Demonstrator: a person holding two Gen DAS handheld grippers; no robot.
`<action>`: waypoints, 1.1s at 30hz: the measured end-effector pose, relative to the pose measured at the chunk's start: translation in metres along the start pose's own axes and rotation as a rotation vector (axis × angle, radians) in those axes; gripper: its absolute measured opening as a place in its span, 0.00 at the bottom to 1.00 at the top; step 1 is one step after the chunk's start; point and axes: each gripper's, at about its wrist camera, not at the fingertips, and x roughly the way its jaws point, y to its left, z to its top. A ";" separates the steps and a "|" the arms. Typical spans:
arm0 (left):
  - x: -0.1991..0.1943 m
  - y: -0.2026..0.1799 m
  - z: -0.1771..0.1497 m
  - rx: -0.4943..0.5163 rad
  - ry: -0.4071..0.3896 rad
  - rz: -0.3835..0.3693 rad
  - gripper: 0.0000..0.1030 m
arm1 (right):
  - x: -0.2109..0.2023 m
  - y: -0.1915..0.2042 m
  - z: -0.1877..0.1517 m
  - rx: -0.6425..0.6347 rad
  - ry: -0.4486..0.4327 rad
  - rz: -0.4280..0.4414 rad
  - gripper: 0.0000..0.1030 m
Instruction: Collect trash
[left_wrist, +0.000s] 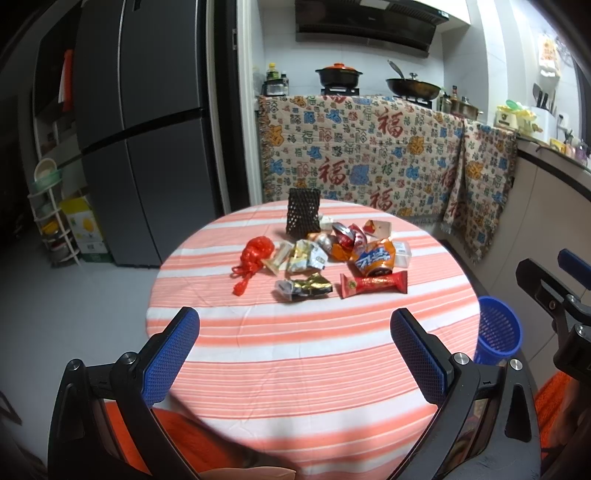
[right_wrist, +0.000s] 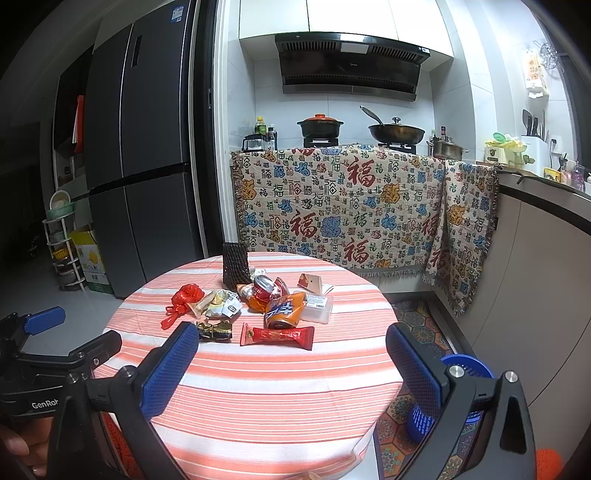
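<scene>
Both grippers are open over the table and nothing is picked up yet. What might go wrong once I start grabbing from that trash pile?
1. The pile is tightly packed: closing on the orange can may drag the clear plastic box touching it.
2. The red wrapper lies flat on the striped tablecloth, so fingers may pinch cloth and shift everything.
3. The blue bin sits on the floor beside the table; a drop could miss it.
</scene>
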 end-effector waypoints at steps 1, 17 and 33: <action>0.000 0.000 0.000 0.000 0.000 0.000 1.00 | -0.001 0.000 0.000 0.001 -0.001 0.000 1.00; 0.001 -0.005 -0.003 0.004 0.005 -0.001 1.00 | 0.000 -0.003 -0.001 0.002 0.003 0.001 1.00; 0.005 -0.005 -0.004 0.008 0.015 -0.001 1.00 | 0.001 -0.006 -0.003 0.002 0.006 0.003 1.00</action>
